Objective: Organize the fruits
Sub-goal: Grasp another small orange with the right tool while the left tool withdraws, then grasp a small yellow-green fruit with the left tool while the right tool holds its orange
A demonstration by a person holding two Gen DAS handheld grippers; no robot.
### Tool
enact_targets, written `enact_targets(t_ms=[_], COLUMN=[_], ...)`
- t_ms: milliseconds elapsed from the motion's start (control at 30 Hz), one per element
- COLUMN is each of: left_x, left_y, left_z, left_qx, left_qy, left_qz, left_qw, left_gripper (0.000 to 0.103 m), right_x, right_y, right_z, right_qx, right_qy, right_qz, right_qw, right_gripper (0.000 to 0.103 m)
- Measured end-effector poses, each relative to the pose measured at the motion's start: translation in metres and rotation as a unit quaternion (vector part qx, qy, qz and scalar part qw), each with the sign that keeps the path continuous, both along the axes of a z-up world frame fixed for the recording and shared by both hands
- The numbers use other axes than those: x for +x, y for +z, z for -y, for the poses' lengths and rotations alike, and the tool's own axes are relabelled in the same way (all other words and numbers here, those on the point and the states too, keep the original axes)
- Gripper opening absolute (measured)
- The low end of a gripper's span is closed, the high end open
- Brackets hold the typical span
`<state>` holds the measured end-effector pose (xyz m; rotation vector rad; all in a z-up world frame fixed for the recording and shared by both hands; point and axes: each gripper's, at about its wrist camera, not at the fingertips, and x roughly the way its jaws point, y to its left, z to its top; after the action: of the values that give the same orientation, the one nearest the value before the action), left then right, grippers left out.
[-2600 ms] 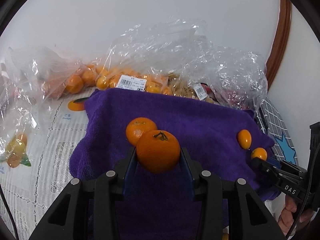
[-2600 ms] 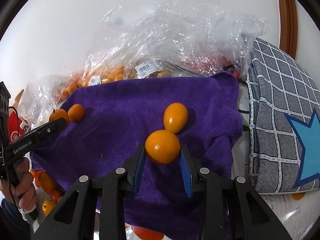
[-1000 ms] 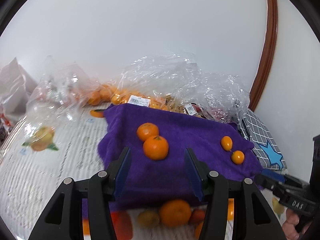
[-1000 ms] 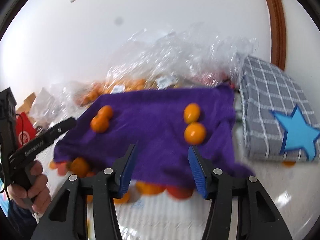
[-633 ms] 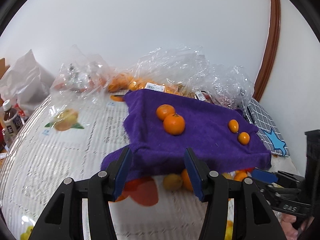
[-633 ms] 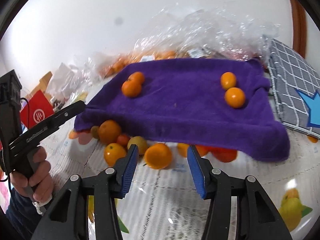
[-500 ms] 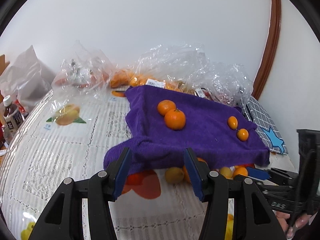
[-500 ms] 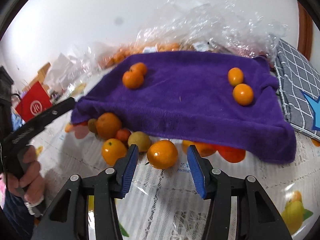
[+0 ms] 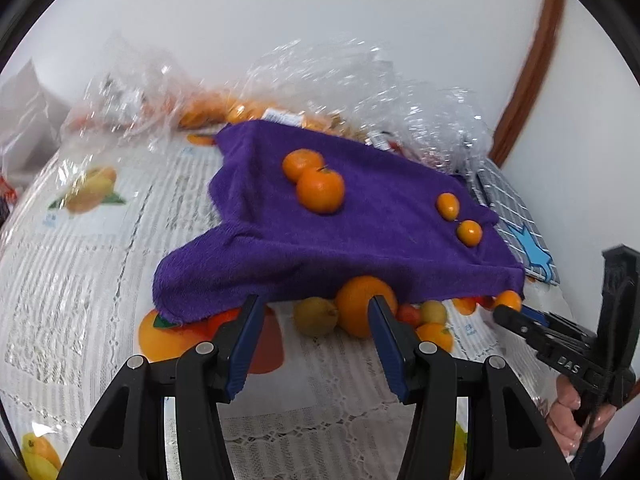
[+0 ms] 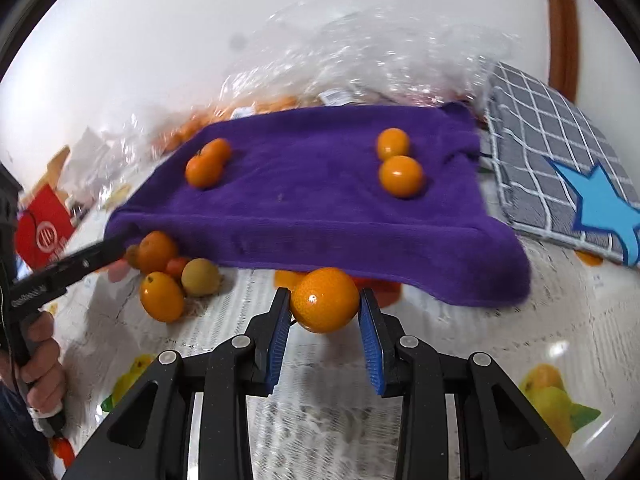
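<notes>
Both grippers dropped from towel top to its front edge. Right gripper (image 10: 324,312) now brackets an orange (image 10: 325,299); left gripper (image 9: 314,312) emptied, spread wide.

Your left wrist camera looks forward along the left tongs (image 9: 312,332), low over the surface (image 9: 92,312), facing the near edge of the purple towel (image 9: 380,232) and the white wall behind. Your right wrist camera looks along the right tongs (image 10: 323,314) from the other side, also low, and sits closer to the towel (image 10: 320,200). Both views share the towel, the fruit on it, the loose fruit at its edge and the plastic bags (image 9: 340,80) behind. Each view catches the other tongs at its side.
</notes>
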<state>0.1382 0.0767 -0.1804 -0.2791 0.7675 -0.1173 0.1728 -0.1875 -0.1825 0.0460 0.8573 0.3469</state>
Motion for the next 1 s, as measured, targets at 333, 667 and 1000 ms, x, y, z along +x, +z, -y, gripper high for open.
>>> enact_targets(t_ms=[333, 667, 1000], left_x=[0.006, 0.001, 0.01], left_y=[-0.007, -0.007, -0.013], left_z=[0.001, -0.006, -0.004], left_qx=[-0.017, 0.02, 0.011], left_qy=[-0.005, 0.025, 0.018], left_qz=[-0.019, -0.03, -0.04], left_qw=[0.9996, 0.999, 0.999], left_gripper=[0.023, 0.026, 0.027], right_x=[-0.001, 0.002, 0.006], right_y=[0.001, -0.001, -0.008], right_z=[-0.003, 0.003, -0.004], right_qx=[0.001, 0.011, -0.015], right_qy=[0.014, 0.002, 0.002], right_qz=[0.002, -0.005, -0.025], right_qw=[1.0, 1.0, 1.0], right_gripper=[0.034, 0.034, 0.034])
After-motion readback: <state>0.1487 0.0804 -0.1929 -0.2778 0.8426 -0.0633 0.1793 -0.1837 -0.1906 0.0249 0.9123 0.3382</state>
